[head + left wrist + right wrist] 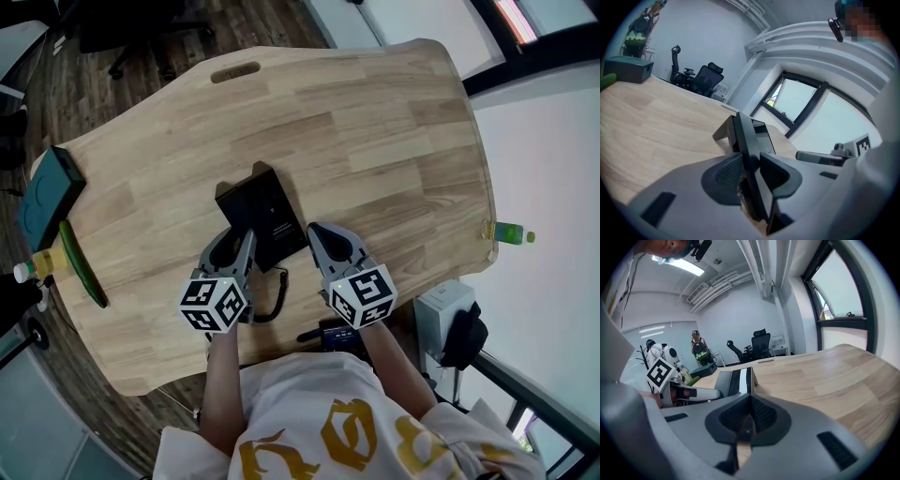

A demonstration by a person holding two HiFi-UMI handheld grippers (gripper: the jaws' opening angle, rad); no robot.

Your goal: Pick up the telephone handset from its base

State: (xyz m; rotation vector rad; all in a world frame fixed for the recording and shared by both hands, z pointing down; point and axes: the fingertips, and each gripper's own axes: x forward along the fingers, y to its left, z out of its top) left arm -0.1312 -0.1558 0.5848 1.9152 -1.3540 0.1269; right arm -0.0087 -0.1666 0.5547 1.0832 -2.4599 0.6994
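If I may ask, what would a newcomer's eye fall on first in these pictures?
A black telephone lies in the middle of the wooden table, the left claw closed on its handset at the phone's near left side. Just right of it the right claw hangs shut and empty, and a teal box sits at the table's left edge.

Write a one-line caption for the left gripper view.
The left gripper grips the telephone handset on a wooden table.
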